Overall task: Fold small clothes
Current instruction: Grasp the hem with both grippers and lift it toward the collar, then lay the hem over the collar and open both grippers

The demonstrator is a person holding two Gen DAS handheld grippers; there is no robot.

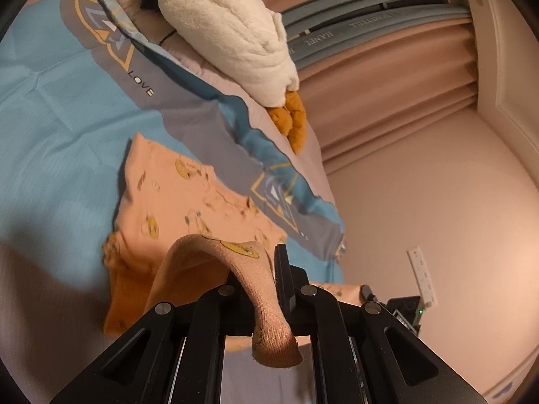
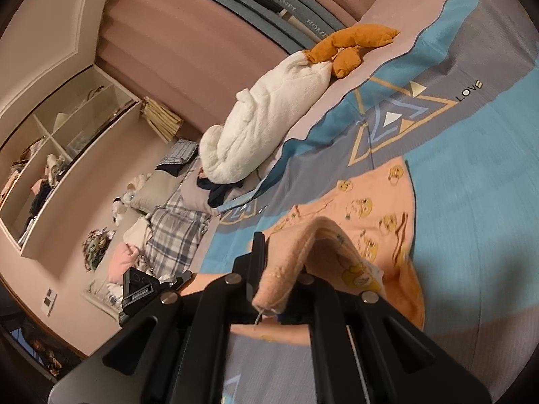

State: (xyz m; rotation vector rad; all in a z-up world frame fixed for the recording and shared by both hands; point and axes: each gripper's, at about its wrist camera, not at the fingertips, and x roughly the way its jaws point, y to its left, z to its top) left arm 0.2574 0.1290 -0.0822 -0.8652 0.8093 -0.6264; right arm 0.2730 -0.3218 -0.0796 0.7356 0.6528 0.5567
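Observation:
A small peach garment (image 1: 188, 198) printed with yellow cartoon figures lies on the blue and grey bedspread (image 1: 50, 107). My left gripper (image 1: 266, 282) is shut on one ribbed edge of it, and the cloth drapes over the fingers and hangs toward the camera. In the right wrist view the same garment (image 2: 374, 202) lies spread on the bedspread (image 2: 478, 175). My right gripper (image 2: 279, 269) is shut on another ribbed edge, lifted off the bed. The far fingers of both grippers are hidden by cloth.
A white plush duck (image 1: 229, 30) with orange feet lies on the bed by the curtain (image 1: 387, 94); it also shows in the right wrist view (image 2: 266, 124). Plaid pillows and piled clothes (image 2: 175, 232) sit at the bed head. A wall shelf (image 2: 60, 155) is at the left.

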